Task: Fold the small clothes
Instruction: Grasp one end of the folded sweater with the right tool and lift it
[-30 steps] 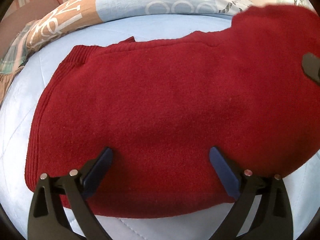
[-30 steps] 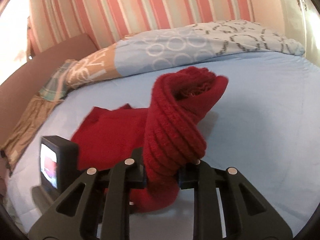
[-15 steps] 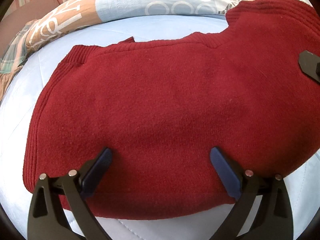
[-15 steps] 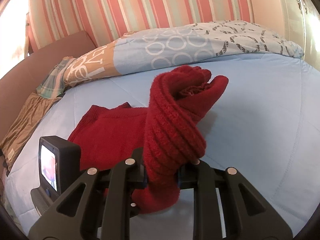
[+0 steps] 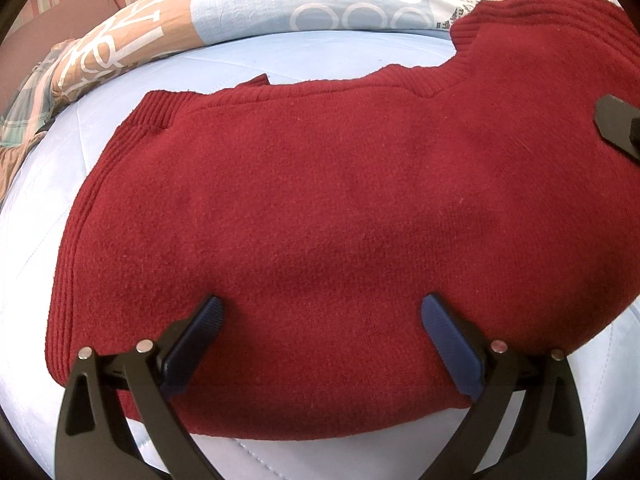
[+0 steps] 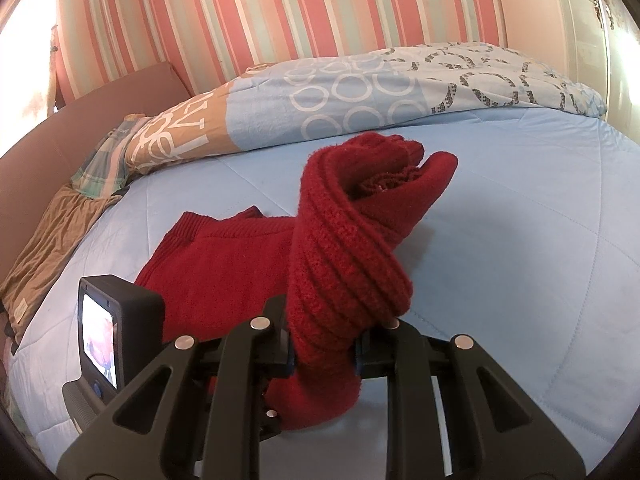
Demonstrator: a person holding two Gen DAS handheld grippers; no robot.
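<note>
A dark red knitted sweater (image 5: 340, 208) lies spread on the light blue bed cover (image 5: 48, 208). My left gripper (image 5: 320, 320) is open, its blue pads (image 5: 192, 344) resting over the sweater's near hem. My right gripper (image 6: 324, 356) is shut on a ribbed part of the same sweater (image 6: 348, 264), lifted and bunched in a twisted roll above the bed. The rest of the sweater (image 6: 216, 264) lies flat to the left. A tip of the right gripper (image 5: 618, 128) shows at the right edge of the left wrist view.
A patterned blue and tan duvet (image 6: 360, 92) lies rolled along the far side of the bed. A brown cloth (image 6: 44, 252) and a plaid cloth (image 6: 104, 156) lie at the left edge. A striped pink wall (image 6: 280, 12) stands behind. The left gripper's camera body (image 6: 112, 332) shows low left.
The right gripper has carried the lifted ribbed part a little up and away; in the left wrist view more of that part shows at top right. The left gripper has stayed in place.
</note>
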